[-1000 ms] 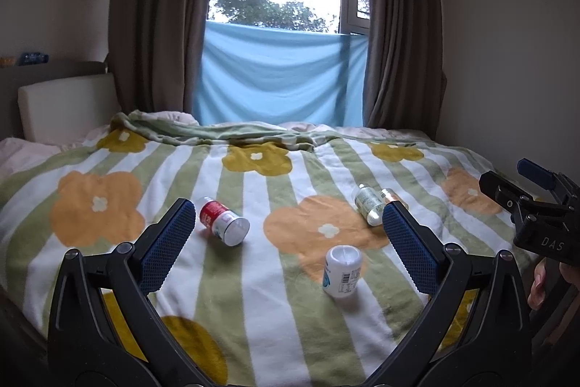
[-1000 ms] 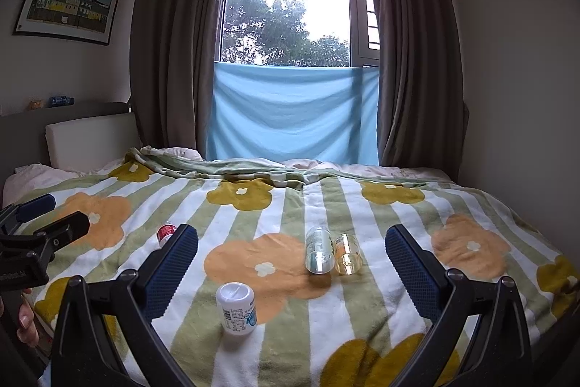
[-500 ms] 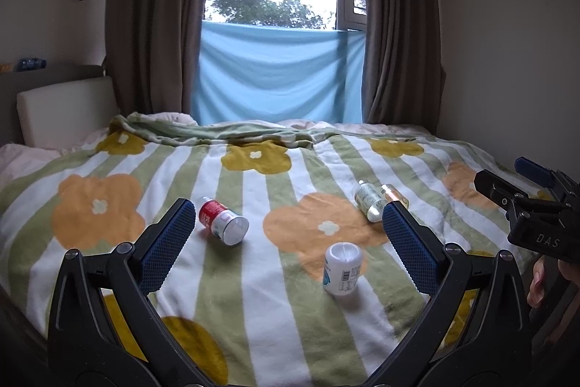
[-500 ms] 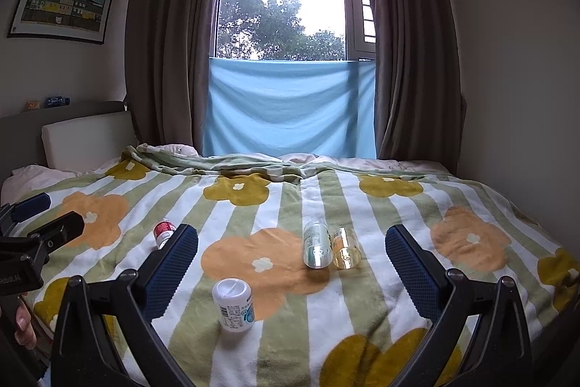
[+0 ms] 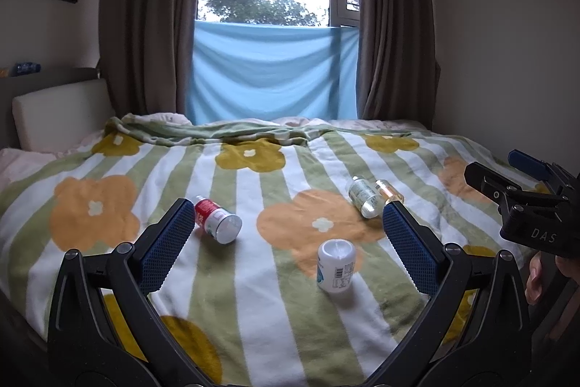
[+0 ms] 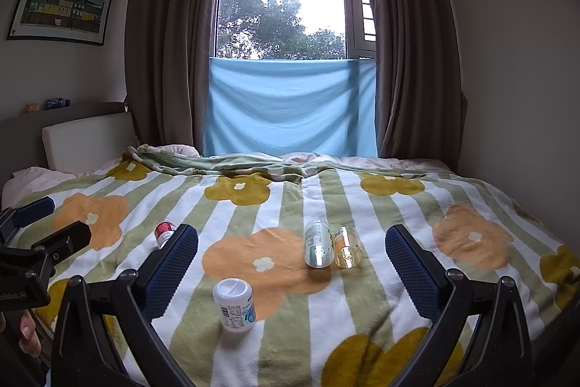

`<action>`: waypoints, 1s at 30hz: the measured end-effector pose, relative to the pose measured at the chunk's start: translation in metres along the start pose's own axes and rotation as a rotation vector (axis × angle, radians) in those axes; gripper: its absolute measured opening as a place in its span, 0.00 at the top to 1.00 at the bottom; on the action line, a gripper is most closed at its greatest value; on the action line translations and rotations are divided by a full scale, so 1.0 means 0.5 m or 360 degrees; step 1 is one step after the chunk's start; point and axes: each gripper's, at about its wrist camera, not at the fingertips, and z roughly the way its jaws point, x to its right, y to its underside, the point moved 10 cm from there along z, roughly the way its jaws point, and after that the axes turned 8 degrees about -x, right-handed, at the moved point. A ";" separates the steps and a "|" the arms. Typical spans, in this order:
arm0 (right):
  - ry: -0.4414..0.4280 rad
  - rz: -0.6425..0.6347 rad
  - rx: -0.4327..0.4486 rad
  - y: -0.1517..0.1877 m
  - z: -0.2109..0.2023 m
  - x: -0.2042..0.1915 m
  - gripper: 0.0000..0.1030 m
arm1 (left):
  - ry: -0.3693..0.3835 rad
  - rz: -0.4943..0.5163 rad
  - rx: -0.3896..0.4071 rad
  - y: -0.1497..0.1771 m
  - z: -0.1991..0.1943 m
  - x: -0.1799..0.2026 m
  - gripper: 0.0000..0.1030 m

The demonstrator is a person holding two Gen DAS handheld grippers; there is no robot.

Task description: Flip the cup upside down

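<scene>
A small white labelled cup stands on the flowered blanket with a closed white end facing up. A red and white can lies on its side to the left. A clear cup and an amber one lie side by side further back. My left gripper hovers open over the bed's near edge, short of the white cup. My right gripper is also open and holds nothing.
The striped blanket covers the whole bed. A pillow and headboard are at the left, a wall at the right, and curtains and a blue cloth under the window behind. Each gripper shows at the other view's side edge.
Both views drift only slightly. The cups and can lie where they were, and both grippers stay open.
</scene>
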 end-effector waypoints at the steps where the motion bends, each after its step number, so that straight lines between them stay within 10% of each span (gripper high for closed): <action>1: 0.0002 0.0001 0.0002 0.000 0.000 0.000 0.00 | 0.0001 0.0001 0.0000 0.000 0.000 -0.001 0.00; 30: 0.0002 0.0001 0.0010 0.000 0.002 -0.014 0.00 | -0.0056 0.0015 0.0072 -0.016 -0.016 -0.008 0.00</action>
